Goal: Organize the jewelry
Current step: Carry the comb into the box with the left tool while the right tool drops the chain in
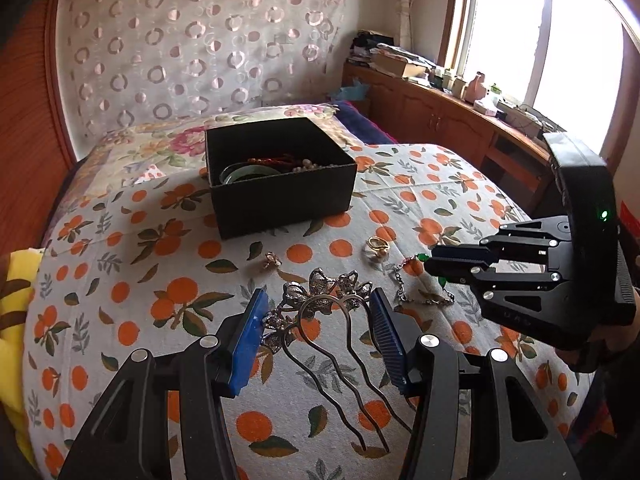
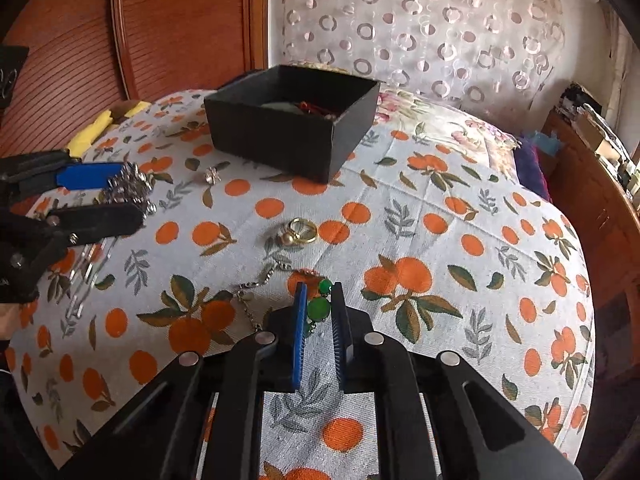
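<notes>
An open black box [image 1: 280, 176] [image 2: 296, 120] with beads and a bangle inside stands on the orange-print cloth. My left gripper [image 1: 318, 304] is open, its jaws either side of a metal butterfly hair comb [image 1: 328, 300] lying on the cloth. My right gripper [image 2: 320, 292] [image 1: 430, 266] is nearly shut around the green beads [image 2: 319, 308] of a chain bracelet [image 1: 416, 296]. A gold ring with a pearl [image 1: 376, 246] [image 2: 300, 232] and a small earring [image 1: 272, 260] [image 2: 212, 174] lie between the grippers and the box.
The cloth covers a bed [image 1: 460, 184]. A floral pillow [image 1: 160, 144] lies behind the box. A wooden cabinet [image 1: 440, 112] with clutter runs under the window at right. A yellow cloth [image 1: 16, 300] is at the left edge.
</notes>
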`<action>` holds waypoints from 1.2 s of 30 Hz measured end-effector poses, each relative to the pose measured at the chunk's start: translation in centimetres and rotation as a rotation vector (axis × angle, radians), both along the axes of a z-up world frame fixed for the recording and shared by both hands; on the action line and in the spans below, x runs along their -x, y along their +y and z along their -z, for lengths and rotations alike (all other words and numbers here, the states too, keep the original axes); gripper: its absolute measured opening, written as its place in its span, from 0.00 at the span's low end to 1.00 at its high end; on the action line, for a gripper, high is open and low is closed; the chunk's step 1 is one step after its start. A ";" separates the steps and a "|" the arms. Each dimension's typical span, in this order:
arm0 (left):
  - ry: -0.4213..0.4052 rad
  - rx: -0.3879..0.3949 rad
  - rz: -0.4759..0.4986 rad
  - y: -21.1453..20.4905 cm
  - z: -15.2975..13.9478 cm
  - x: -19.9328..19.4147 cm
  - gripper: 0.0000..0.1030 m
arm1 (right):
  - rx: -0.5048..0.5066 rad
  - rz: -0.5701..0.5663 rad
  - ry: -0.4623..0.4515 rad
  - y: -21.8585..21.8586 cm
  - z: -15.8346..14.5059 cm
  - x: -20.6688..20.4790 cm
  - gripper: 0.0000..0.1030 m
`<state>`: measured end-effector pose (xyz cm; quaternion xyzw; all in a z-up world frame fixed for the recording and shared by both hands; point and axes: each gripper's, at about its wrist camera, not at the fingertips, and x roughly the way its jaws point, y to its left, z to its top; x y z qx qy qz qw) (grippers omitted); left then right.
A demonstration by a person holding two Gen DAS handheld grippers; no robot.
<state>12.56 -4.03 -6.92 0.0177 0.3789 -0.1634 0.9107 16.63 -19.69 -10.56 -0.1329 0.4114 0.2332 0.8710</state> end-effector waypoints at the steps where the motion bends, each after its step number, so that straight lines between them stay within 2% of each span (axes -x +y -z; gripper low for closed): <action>1: 0.000 -0.001 0.001 0.0 0.0 0.0 0.49 | -0.004 -0.001 -0.006 -0.1 -0.2 0.1 0.13; 17: -0.045 0.010 -0.006 0.1 -2.0 -1.7 0.49 | -0.033 -0.057 -0.129 0.3 -6.3 -0.6 0.13; 27: -0.097 0.004 -0.043 0.9 -5.0 -5.9 0.49 | -0.069 -0.106 -0.240 1.2 -11.1 -4.2 0.13; 32: -0.101 -0.004 -0.061 1.1 -5.5 -8.0 0.49 | -0.105 -0.135 -0.262 2.2 -12.1 -6.8 0.13; 36: -0.100 -0.012 -0.071 1.3 -5.5 -9.3 0.49 | -0.145 -0.150 -0.247 3.0 -11.8 -9.2 0.13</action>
